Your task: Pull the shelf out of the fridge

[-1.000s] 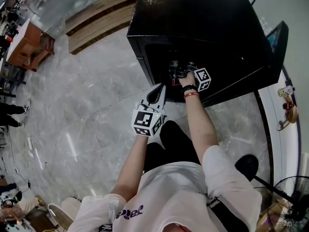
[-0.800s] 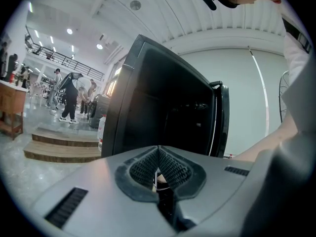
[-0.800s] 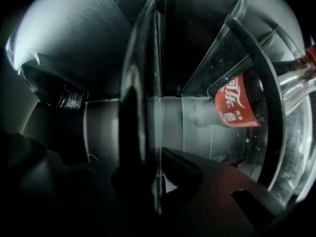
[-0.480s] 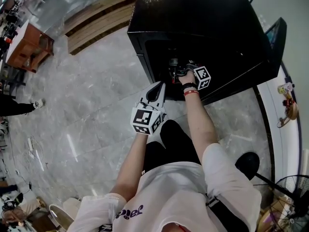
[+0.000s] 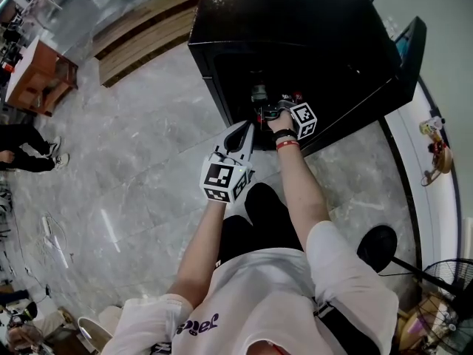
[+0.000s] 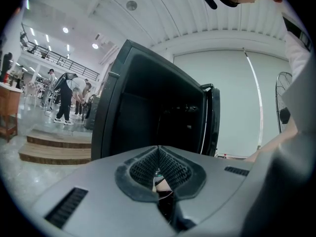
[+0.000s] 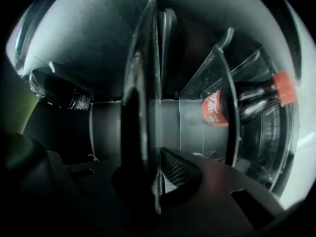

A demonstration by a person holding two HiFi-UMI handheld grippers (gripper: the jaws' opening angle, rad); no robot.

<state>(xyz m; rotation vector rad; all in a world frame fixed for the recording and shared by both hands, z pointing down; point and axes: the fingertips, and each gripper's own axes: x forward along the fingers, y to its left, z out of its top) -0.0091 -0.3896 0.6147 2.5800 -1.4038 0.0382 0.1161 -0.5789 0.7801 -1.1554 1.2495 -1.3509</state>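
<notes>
The black fridge (image 5: 295,28) stands on the floor with its door (image 5: 388,69) swung open to the right. My right gripper (image 5: 267,111) reaches into the opening and is shut on the front edge of the clear glass shelf (image 7: 148,83), which runs edge-on between its jaws (image 7: 157,181). A cola bottle (image 7: 232,105) with a red label and cap lies to the right inside, and a dark bottle (image 7: 59,95) lies to the left. My left gripper (image 5: 240,135) hangs just outside the opening, shut and holding nothing; in its own view the left gripper (image 6: 158,152) faces the open fridge (image 6: 148,117).
Wooden steps (image 5: 140,35) and a wooden table (image 5: 37,72) lie to the left on the grey marble floor. A person's legs (image 5: 29,150) show at the far left. A fan (image 5: 451,294) stands at the lower right, next to a white ledge (image 5: 406,146).
Both grippers keep nearly the same places at the fridge opening. The head view has shifted a little, and a person's legs have come into view at the far left.
</notes>
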